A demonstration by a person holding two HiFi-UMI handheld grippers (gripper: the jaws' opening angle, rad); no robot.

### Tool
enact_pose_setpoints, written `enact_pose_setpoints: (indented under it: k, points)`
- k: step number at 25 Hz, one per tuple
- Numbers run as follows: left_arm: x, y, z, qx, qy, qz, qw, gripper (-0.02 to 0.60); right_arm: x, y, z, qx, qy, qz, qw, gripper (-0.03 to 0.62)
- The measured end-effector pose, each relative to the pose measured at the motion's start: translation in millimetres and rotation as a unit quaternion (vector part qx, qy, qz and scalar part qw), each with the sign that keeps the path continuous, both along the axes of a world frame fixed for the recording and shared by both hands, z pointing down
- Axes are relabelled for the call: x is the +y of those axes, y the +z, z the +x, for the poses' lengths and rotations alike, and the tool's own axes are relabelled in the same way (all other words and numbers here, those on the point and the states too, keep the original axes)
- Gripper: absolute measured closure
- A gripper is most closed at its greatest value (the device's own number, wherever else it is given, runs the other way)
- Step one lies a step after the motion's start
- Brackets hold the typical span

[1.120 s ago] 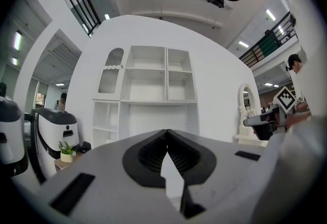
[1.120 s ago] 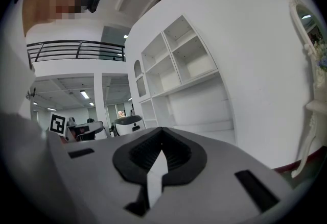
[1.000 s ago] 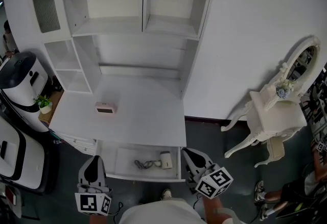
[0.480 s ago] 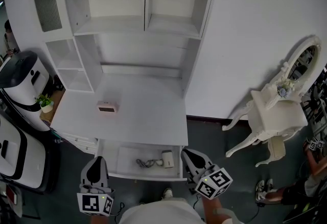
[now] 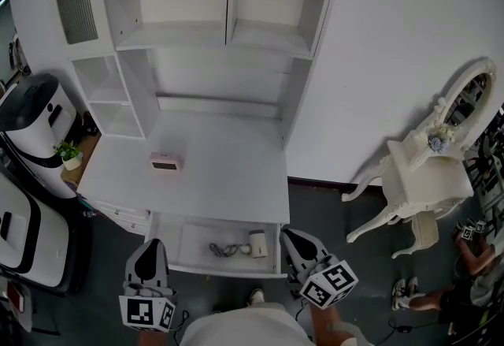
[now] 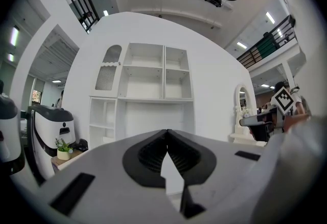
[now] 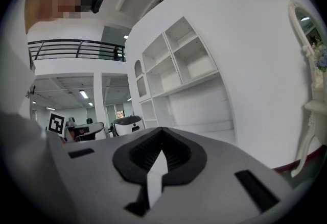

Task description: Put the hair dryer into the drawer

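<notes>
Head view: hair dryer [image 5: 257, 243] lies at the open drawer's [image 5: 193, 242] right end. My left hand-held gripper [image 6: 166, 133] and right hand-held gripper [image 7: 161, 132] are closed, empty.

The left gripper [image 5: 150, 245] and the right gripper [image 5: 288, 234] are held low in front of the person, side by side and well apart, both pointing level and forward. On each, the fingers [image 6: 148, 154] meet at the tips with nothing between them. The right gripper angles slightly inward towards the left one.
</notes>
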State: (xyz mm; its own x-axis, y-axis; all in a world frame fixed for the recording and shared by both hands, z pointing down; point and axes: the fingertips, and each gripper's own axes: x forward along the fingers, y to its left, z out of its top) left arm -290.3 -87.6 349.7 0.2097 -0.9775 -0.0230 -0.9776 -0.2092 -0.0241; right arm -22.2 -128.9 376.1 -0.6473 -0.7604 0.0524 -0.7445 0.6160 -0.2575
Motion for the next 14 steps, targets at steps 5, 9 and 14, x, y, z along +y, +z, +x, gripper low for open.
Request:
enact_pose_setpoints:
  k: [5, 9, 14]
  points:
    - [0.8, 0.8, 1.3, -0.002, -0.001, -0.002, 1.0, 0.565, 1.0, 2.3, 1.9, -0.001, 0.001, -0.002, 1.0, 0.586]
    - [0.7, 0.6, 3.1, -0.002, 0.0, -0.002, 1.0, 0.565, 1.2, 2.6, 2.3, 0.0, -0.001, -0.003, 1.0, 0.586]
    - [1.4, 0.2, 7.1, 0.0, 0.002, -0.003, 1.0, 0.565, 2.7, 2.6, 3.7, -0.001, -0.002, -0.003, 1.0, 0.586]
